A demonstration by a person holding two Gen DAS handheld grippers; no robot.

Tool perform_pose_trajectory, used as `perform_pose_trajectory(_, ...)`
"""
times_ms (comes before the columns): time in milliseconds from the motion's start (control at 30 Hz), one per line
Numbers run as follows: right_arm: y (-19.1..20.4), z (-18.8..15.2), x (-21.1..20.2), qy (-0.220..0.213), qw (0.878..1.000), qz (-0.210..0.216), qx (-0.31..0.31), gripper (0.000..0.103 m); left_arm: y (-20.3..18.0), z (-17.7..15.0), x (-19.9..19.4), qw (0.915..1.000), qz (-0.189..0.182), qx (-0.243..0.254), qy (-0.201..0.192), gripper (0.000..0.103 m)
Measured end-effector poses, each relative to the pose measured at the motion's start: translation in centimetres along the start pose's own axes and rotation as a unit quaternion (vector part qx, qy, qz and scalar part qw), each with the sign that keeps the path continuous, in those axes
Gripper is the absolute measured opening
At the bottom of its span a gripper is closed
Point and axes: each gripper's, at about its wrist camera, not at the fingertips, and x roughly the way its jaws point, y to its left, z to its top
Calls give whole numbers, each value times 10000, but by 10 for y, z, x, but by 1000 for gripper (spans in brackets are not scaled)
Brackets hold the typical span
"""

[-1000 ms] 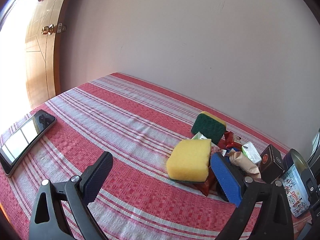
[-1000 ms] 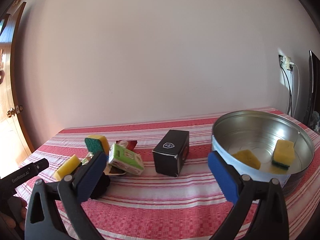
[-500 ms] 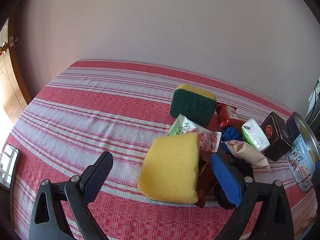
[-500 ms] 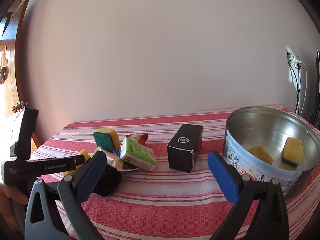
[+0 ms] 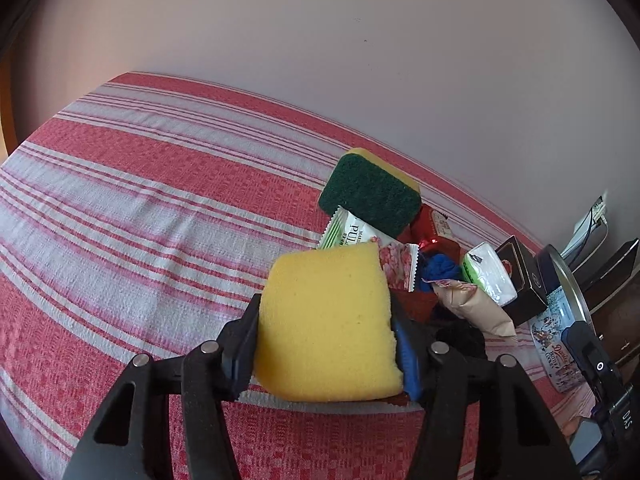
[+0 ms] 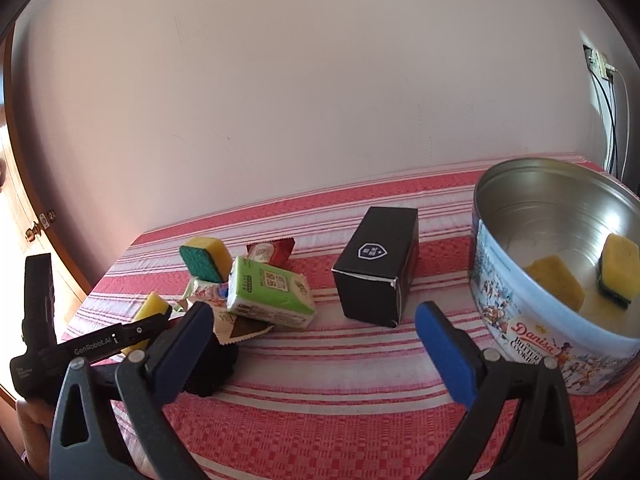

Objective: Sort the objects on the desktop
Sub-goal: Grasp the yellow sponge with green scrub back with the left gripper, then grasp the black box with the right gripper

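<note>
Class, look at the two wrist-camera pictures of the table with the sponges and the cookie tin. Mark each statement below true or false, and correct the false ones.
1. A yellow sponge sits between the fingers of the left gripper, whose jaws are closing. True.
2. The cookie tin is empty. False: two sponges lie inside it.
3. The right gripper holds the black box. False: its fingers are spread wide with nothing between them, and the box stands on the tablecloth.
4. A sponge with a green scouring side leans on the pile of packets. True.
5. The tablecloth is plain blue. False: it is red with white stripes.
</note>
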Motion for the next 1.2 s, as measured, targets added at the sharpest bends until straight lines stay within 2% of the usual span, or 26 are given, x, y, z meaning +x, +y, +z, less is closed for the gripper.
perform_pose_trajectory(167,-1,1,3,85,9999,-55,-2,102,0,-1,-10,9993,212,75,-283,56)
perform_pose_trajectory(367,0,19,9,119,9999,-93,68,102,4,0,-39,9938,88,-138,-1103,56)
perform_pose_trajectory(433,3,28,18,100,9995,-308,-39,101,4,1,-40,9928,104,-174,-1182,56)
perform_pose_trajectory(500,5,35,30,152,9974,-697,-142,101,4,0,-41,9922,135,-187,-1224,56)
perform_pose_trajectory(667,-4,44,60,318,9919,-1222,110,100,1,1,-40,9900,293,-147,-1373,56)
perform_pose_trajectory(767,-12,47,83,602,9882,-1382,279,97,4,-1,-42,9903,288,-136,-1350,57)
perform_pose_trajectory(867,-23,45,106,979,9841,-1351,610,95,9,-2,-45,9903,291,-127,-1355,57)
perform_pose_trajectory(933,-27,42,120,1186,9815,-1323,713,91,8,-2,-44,9899,309,-112,-1377,57)
perform_pose_trajectory(1000,-30,39,132,1357,9786,-1398,660,81,7,0,-43,9896,342,-96,-1393,57)
perform_pose_trajectory(1033,-27,39,131,1236,9800,-1478,501,74,8,-1,-44,9896,352,-92,-1393,57)
perform_pose_trajectory(1067,-26,38,132,1275,9798,-1484,428,56,9,-1,-43,9896,363,-92,-1391,57)
perform_pose_trajectory(1100,-26,38,130,1251,9799,-1509,372,49,8,-2,-44,9895,374,-95,-1392,57)
perform_pose_trajectory(1200,-29,35,121,1140,9855,-1139,521,49,6,-1,-46,9880,418,-96,-1484,57)
